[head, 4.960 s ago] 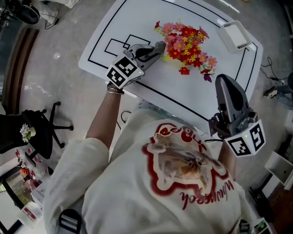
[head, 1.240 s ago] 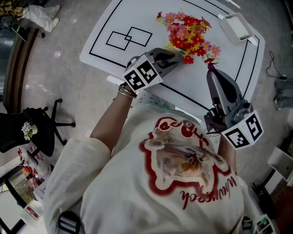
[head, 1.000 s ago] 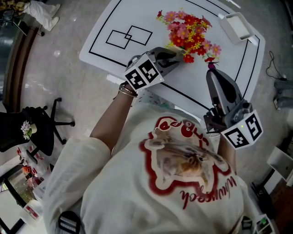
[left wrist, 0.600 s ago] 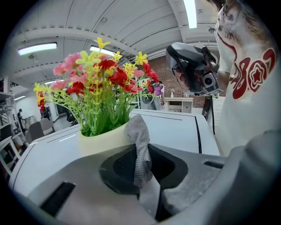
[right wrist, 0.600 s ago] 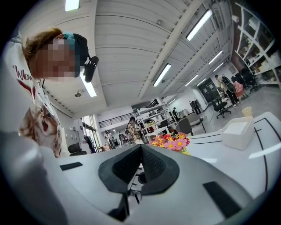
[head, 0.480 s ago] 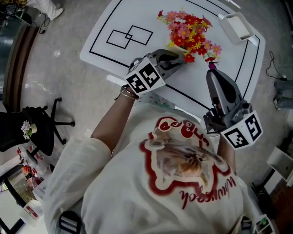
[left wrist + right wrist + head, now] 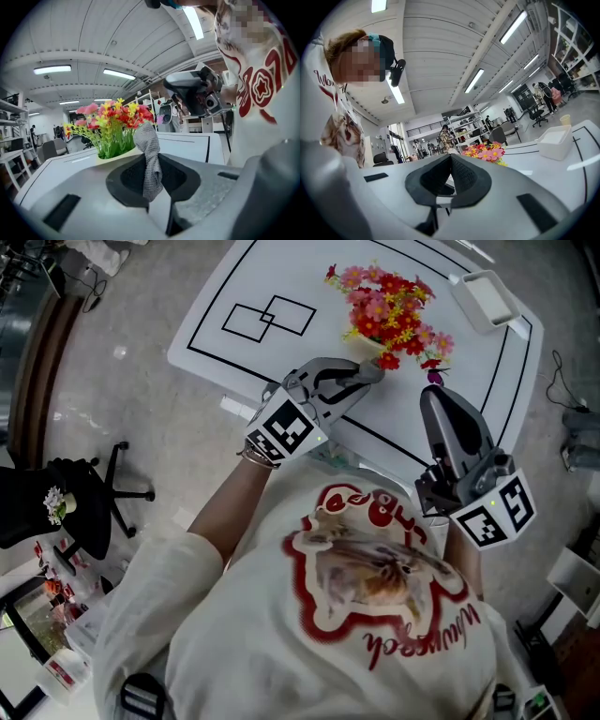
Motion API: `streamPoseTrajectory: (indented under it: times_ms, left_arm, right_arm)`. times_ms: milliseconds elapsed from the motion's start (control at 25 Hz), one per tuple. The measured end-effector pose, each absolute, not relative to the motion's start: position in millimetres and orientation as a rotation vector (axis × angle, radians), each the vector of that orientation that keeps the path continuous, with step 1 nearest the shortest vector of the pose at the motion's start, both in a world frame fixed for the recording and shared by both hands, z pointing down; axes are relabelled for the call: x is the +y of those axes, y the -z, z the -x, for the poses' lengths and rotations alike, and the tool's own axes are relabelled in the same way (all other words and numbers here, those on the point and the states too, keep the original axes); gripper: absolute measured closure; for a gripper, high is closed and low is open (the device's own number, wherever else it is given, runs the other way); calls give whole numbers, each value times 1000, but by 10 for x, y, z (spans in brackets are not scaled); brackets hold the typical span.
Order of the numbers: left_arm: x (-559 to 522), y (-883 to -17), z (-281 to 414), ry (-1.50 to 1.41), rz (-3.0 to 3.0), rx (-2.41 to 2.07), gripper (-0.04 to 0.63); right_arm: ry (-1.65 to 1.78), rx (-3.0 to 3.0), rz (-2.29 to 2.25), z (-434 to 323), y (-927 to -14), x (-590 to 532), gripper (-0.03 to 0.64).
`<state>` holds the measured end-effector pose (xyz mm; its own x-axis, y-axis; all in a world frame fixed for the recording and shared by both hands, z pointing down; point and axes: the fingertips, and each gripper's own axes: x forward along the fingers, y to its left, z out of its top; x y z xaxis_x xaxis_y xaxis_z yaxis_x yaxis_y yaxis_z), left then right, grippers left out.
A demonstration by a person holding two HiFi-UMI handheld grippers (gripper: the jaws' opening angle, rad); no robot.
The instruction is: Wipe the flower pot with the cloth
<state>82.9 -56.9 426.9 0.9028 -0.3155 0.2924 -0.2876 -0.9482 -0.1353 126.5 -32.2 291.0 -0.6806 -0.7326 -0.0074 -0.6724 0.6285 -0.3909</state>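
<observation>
**A:** Where was the flower pot?

**B:** I saw the flower pot (image 7: 118,154), full of red, pink and yellow flowers (image 7: 389,306), standing on the white table (image 7: 281,268).

**A:** And the cloth?

**B:** The grey cloth (image 7: 149,161) was pinched between the narrow jaws of my left gripper (image 7: 370,373). It stuck up past the tips, close by the pot's rim. I couldn't tell whether it touched.

**A:** The other gripper?

**B:** My right gripper (image 7: 439,407) hung apart on the right, jaws together on nothing. A white tray (image 7: 483,298) lay beyond.
</observation>
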Motion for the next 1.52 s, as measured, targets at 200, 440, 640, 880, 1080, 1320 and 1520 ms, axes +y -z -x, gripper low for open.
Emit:
streamPoseTrajectory:
  times_ms: [200,440,640,880,1080,1320,1520]
  left_arm:
    - [-368,-3802,-714,334,2941,573,541]
    - [-232,-3333,-713,260,2888,535,541]
    - [-135,-3103,-806,277,2891,462,541]
    - [-175,-2813,-776,125,2883,447,541]
    - [-138,-2653,-432,86,2868,474,541]
    - [142,-2530,-70,36,2862,449,541]
    - [601,-2503,169,-4,2878,373,541]
  right_arm:
    - [457,2708,1163,-1213,-2866,-263,618]
    - [285,2735,1188,-1167,-2717,-255,618]
    - [246,2734,1204,-1172,-2644,-199,618]
    - [219,2740,1232,-1132,-2616,-326,618]
    - [142,2717,1269,-897,-2413,-207,618]
    - [103,2709,1321,-528,-2337,241,618]
    - [109,2688,1371,-201,-2371,694,618]
